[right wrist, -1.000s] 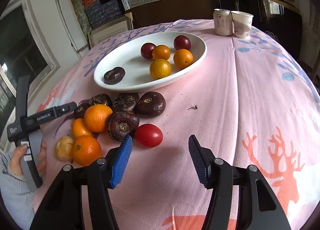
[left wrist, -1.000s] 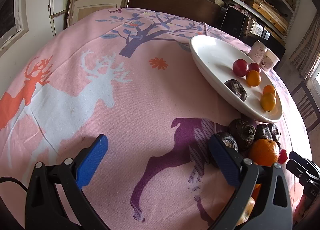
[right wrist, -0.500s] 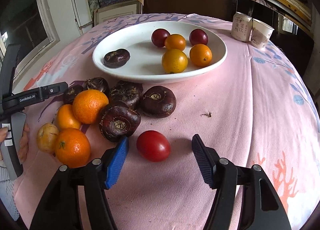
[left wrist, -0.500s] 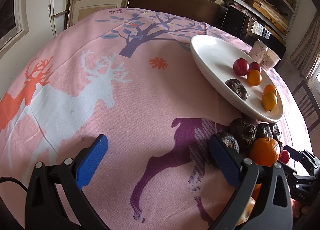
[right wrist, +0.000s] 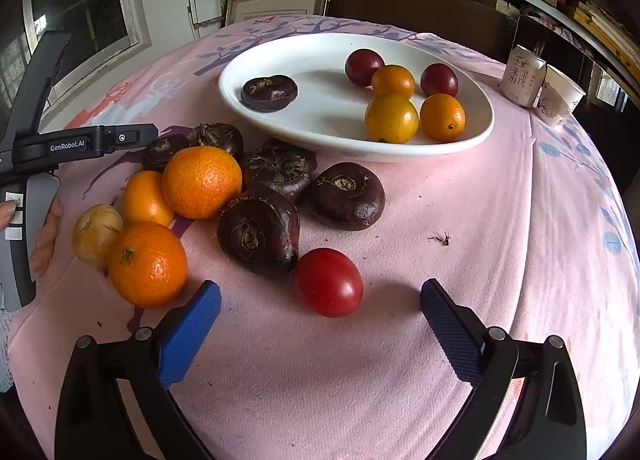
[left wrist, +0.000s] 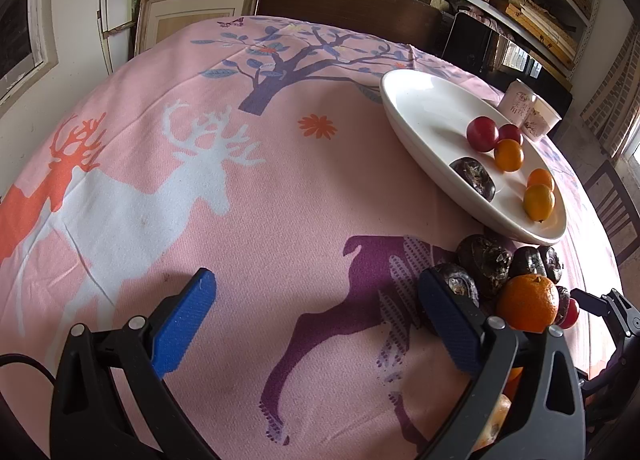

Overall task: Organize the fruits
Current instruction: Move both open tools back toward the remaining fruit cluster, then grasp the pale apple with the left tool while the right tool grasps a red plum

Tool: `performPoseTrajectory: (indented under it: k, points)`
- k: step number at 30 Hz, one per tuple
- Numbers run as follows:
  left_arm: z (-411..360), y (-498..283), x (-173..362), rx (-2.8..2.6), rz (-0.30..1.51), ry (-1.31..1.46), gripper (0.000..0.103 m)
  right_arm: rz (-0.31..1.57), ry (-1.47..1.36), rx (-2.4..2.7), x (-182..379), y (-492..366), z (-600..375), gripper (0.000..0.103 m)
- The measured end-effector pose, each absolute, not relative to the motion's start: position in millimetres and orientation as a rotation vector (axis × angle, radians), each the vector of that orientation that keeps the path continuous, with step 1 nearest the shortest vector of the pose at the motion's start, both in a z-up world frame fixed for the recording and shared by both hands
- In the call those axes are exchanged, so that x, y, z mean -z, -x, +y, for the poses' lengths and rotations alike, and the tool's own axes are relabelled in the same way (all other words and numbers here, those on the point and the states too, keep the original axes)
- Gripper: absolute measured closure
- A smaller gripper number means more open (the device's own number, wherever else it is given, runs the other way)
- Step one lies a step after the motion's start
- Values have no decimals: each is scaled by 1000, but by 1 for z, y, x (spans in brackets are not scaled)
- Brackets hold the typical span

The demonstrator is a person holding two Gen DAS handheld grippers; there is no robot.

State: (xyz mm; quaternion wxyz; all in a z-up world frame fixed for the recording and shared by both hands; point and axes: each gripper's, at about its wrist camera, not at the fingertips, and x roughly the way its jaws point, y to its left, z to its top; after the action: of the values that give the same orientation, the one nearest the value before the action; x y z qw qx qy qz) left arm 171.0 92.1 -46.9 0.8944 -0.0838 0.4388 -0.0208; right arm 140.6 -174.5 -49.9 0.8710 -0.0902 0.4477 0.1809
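A white oval plate (right wrist: 476,140) holds two dark red plums, three small oranges and one dark water chestnut (right wrist: 269,92). In front of it on the pink cloth lie several dark water chestnuts (right wrist: 347,196), several oranges (right wrist: 202,181), a yellowish fruit (right wrist: 96,234) and a red tomato (right wrist: 329,282). My right gripper (right wrist: 320,306) is open, its jaws on either side of the tomato and just short of it. My left gripper (left wrist: 312,306) is open and empty over bare cloth, left of the fruit pile (left wrist: 527,302). The plate also shows in the left wrist view (left wrist: 420,108).
Two paper cups (right wrist: 540,86) stand right of the plate near the table's far edge. The left gripper's body (right wrist: 60,148) and the hand holding it lie left of the pile. Shelves and a dark cabinet stand behind the table.
My right gripper has moved forward toward the red tomato, which now sits close between the open jaws. The left gripper has stayed still.
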Motion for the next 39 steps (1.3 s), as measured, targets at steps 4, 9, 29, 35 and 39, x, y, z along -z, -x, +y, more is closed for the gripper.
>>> performPoseTrajectory:
  k: [4, 9, 29, 35, 39]
  points:
    - [92, -171, 47, 43, 910, 174, 4, 910, 192, -382, 47, -138, -173, 14]
    - [92, -171, 47, 42, 910, 173, 4, 896, 191, -374, 46, -136, -173, 21]
    - [32, -74, 29, 332, 813, -179, 5, 902, 136, -362, 46, -139, -181, 24]
    - [33, -92, 38, 392, 895, -104, 5, 902, 135, -362, 47, -139, -181, 24]
    - [23, -101, 47, 438, 958, -96, 36, 902, 135, -362, 46, -139, -181, 24]
